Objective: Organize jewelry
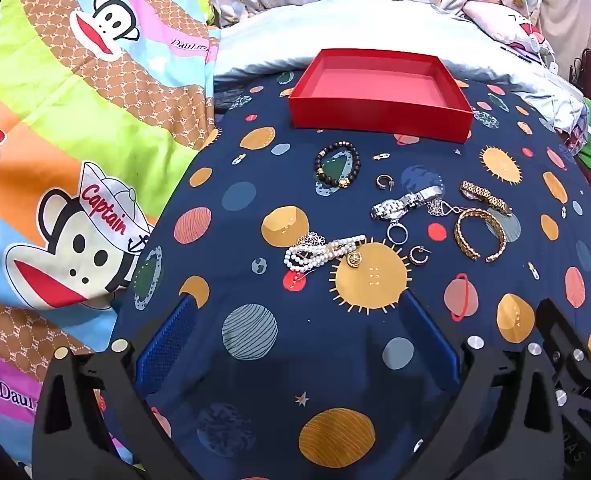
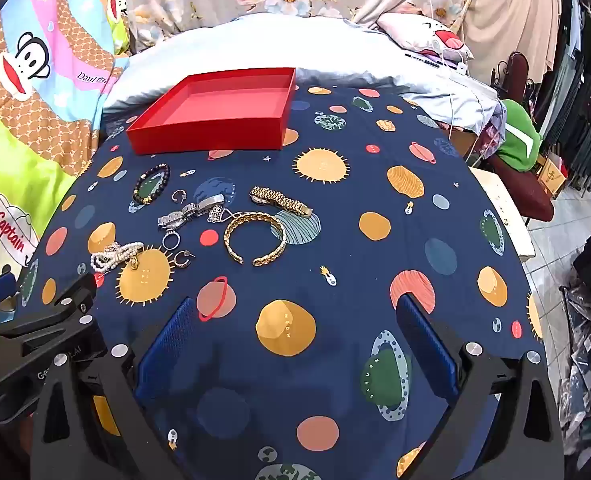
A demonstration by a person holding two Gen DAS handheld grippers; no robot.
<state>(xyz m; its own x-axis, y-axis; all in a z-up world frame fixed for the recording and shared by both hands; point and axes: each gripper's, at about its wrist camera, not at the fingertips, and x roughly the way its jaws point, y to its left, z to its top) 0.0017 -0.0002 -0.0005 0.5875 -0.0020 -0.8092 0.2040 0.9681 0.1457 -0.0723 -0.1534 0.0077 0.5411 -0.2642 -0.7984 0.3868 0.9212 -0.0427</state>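
While both grippers hover spread and empty, left gripper [image 1: 295, 328] sits nearer pearl bracelet [image 1: 323, 251], just ahead, long axis crosswise; right gripper [image 2: 295, 332] farther off; red box [image 1: 379, 96] beyond, holding nothing.

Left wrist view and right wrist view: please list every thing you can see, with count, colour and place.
red box: 1, red, empty, far side of the cloth
beaded bracelet: 1, black with gold beads, just before the box
hoop earrings: 2, gold, apart among the jewelry
silver watch: 1, silver, middle
ring: 1, silver, below the watch
pearl bracelet: 1, white, nearest the left gripper
gold cuff: 1, gold, open, right of the ring
gold watch band: 1, gold, behind the cuff
planet cloth: 1, navy
left gripper: 1, blue pads, open, empty
right gripper: 1, blue pads, open, empty
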